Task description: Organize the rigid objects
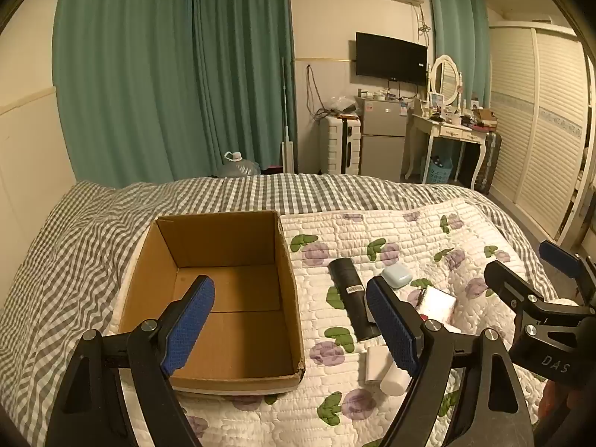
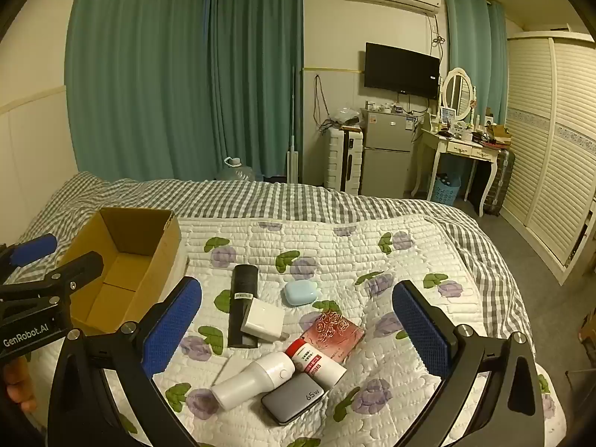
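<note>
Right gripper [image 2: 296,331] hovers with jaws wide apart and empty over the nearest clutter: grey 65 W charger block [image 2: 292,398], white cylindrical bottle [image 2: 253,378]. Left gripper [image 1: 290,322], equally spread and empty, faces the open brown cardboard box [image 1: 223,238], judged the destination, lying farther left on the quilt.

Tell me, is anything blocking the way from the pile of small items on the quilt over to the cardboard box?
Nothing visible does. The cardboard box sits open-topped and looks empty, with bare quilt between it and the nearest item, the black cylinder. Both grippers, left and right, are open.
</note>
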Demonstrator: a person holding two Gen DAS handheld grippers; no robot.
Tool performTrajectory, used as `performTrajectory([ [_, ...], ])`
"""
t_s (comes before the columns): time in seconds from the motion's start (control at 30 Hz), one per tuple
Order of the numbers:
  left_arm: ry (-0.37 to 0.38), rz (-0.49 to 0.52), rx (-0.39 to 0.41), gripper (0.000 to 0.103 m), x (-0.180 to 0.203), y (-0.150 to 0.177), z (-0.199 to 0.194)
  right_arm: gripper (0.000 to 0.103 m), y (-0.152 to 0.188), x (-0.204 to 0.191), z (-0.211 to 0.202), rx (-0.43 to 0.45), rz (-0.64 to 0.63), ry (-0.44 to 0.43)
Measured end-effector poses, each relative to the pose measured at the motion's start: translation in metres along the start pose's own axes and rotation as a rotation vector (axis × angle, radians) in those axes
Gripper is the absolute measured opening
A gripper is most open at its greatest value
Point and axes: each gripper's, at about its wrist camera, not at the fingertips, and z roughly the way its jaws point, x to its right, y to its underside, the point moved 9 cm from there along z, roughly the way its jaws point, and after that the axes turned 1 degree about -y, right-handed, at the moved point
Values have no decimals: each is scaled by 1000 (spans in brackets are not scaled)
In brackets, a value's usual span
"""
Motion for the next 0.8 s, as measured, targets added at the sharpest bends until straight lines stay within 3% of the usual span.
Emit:
performTrajectory([
  [0.8,-14,10,-8,86,0,5,2,103,1,-1,-3,5,-5,9],
])
